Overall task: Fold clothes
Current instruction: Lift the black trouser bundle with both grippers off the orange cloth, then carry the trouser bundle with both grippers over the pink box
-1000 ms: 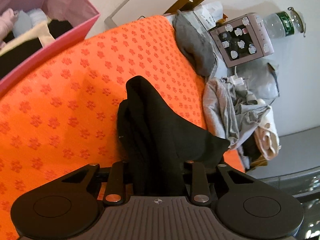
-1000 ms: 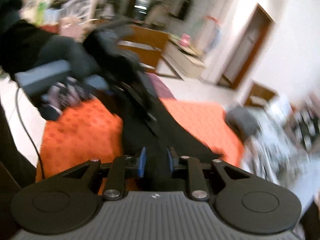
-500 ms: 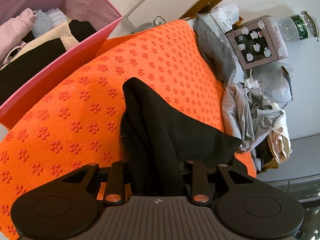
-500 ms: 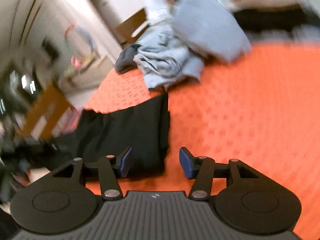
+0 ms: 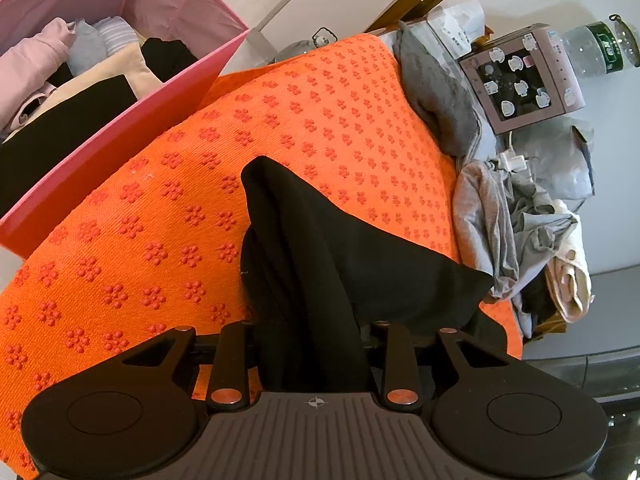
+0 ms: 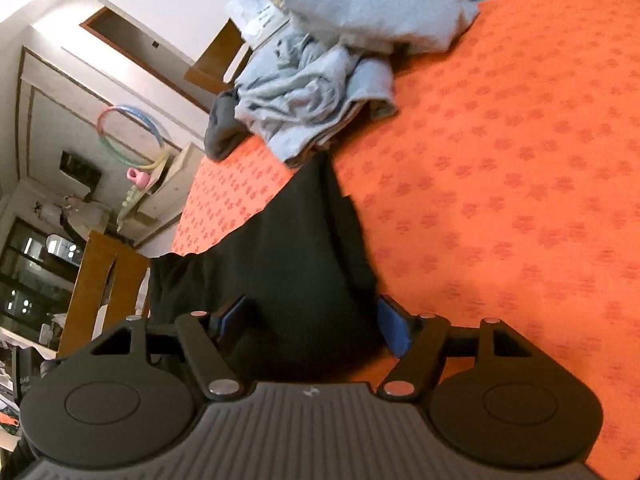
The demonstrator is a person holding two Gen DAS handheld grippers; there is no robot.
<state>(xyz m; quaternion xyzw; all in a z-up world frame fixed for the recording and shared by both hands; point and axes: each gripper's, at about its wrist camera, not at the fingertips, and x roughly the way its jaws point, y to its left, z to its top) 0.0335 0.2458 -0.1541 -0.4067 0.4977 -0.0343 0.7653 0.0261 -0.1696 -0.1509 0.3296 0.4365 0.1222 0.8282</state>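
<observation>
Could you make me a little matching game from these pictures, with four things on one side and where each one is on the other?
Things:
1. black garment
2. pink bin
3. grey clothes pile
4. water bottle

Places:
A. far corner, behind the sticker-covered box
B. at the edge of the orange mat, heaped up unfolded
C. between the left gripper's fingers, draped on the mat
D. beside the mat, holding folded clothes

Pairs: 1-C, 2-D, 3-B, 4-A
</observation>
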